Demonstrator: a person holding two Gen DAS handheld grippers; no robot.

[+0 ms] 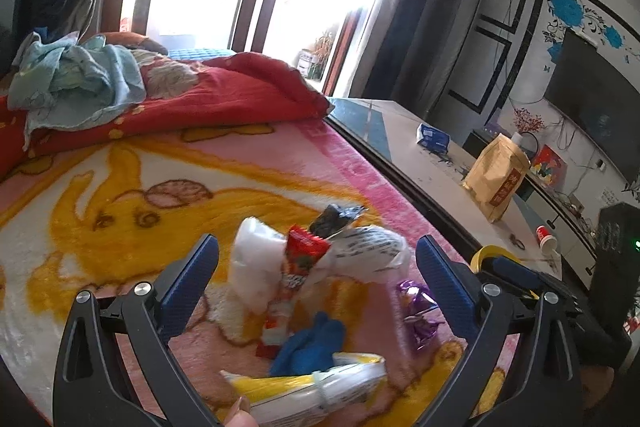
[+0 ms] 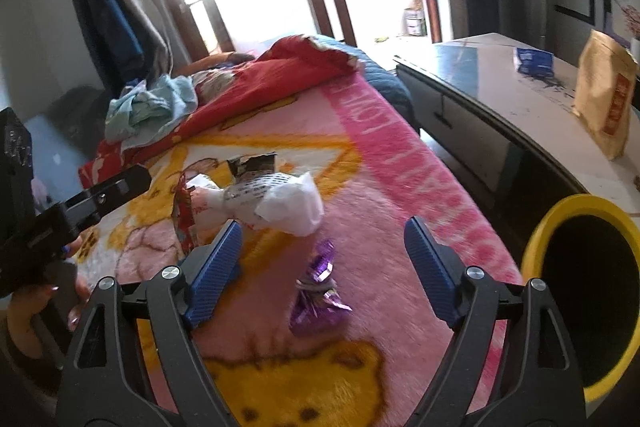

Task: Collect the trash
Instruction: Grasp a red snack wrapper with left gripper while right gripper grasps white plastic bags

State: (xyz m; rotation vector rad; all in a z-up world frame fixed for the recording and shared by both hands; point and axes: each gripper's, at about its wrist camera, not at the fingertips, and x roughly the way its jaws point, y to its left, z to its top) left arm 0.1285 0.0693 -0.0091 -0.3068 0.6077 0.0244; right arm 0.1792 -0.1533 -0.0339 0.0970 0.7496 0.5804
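Nearest the left lens: a yellow-and-white plastic packet (image 1: 316, 387) at the bottom edge, a fingertip (image 1: 240, 413) touching its near end, with a crumpled blue wrapper (image 1: 308, 345) just behind it. Left tool (image 1: 318, 277): jaws wide apart, gripping nothing. Between and beyond its blue pads lie a red snack wrapper (image 1: 302, 259), a white plastic bag with black print (image 1: 360, 255) and a dark foil wrapper (image 1: 334, 219), all on the pink-and-yellow cartoon blanket (image 1: 120, 211) of the bed.

Right tool (image 2: 324, 253): jaws wide apart, empty. A crinkled purple foil wrapper (image 2: 318, 291) lies on the blanket between its pads, untouched.

Right view only: yellow-rimmed round bin with dark inside (image 2: 580, 291) just beside the right pad, off the bed edge. Left view only: the packet, the blue wrapper. Both show a tan paper bag (image 1: 496, 179) on the pale bench (image 1: 424, 163).
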